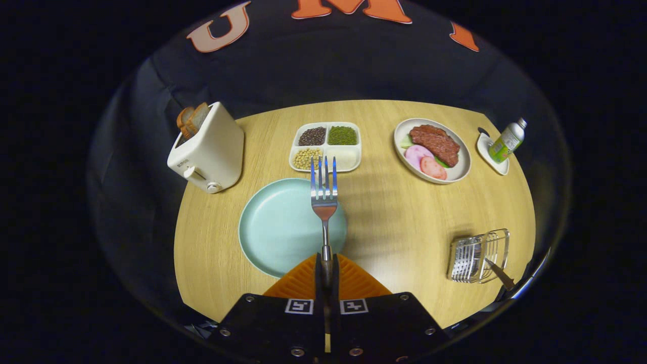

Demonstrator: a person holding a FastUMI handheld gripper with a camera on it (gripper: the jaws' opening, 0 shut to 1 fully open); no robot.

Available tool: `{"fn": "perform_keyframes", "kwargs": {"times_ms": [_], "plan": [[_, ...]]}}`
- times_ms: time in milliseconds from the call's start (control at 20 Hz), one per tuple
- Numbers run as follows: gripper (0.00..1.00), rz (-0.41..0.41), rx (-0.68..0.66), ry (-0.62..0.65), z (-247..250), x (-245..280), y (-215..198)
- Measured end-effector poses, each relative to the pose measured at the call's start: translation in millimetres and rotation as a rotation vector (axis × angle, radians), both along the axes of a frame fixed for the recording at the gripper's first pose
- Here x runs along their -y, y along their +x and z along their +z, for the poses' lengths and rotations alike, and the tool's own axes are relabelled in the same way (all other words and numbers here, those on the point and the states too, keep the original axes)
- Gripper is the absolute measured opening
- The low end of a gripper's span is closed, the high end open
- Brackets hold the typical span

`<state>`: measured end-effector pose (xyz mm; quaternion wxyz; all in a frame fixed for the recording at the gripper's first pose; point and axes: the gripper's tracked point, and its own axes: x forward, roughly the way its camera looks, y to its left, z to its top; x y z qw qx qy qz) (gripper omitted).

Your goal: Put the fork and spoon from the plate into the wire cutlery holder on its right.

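**Fork held up above the plate**

The fork [324, 202] stands out straight ahead of our gripper [324, 273], low in the centre of the frame. We see both fingers pressed together on its handle, so the grip is narrow and the fork is clamped. Its tines point away from us, and their tips reach the near edge of a divided tray [326, 146].

Under the fork lies a round pale-green plate [275, 227], just left of centre on the wooden table [399, 222]. The fork's head overlaps the plate's right side. We cannot tell how far the fork sits above the plate.

The wire holder [477, 257] is at lower right, well apart from the plate and near the table's edge. A dark handle [500, 273] leans out of it toward us; we cannot tell what utensil it belongs to.

Upper left, a white toaster [210, 151] holds slices of bread [192, 120] in its slots. The divided tray, top centre, carries dark, green and pale beans in three sections. Right of it, a white dish [432, 150] carries meat and sliced vegetables. At far upper right, a small bottle [507, 140] lies tilted on a small white saucer [491, 157].
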<state>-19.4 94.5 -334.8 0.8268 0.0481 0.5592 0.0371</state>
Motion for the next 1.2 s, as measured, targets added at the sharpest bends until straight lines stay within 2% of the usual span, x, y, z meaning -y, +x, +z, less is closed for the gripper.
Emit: {"fn": "perform_keyframes", "kwargs": {"times_ms": [200,550,800,1200], "plan": [[0.05,-0.057,0.035,-0.048,14,75,-24],[0.05,-0.150,0.016,-0.083,14,171,-65],[0.05,-0.175,-0.013,-0.097,3,204,-81],[0.07,-0.178,-0.056,-0.100,-21,218,-86]]}}
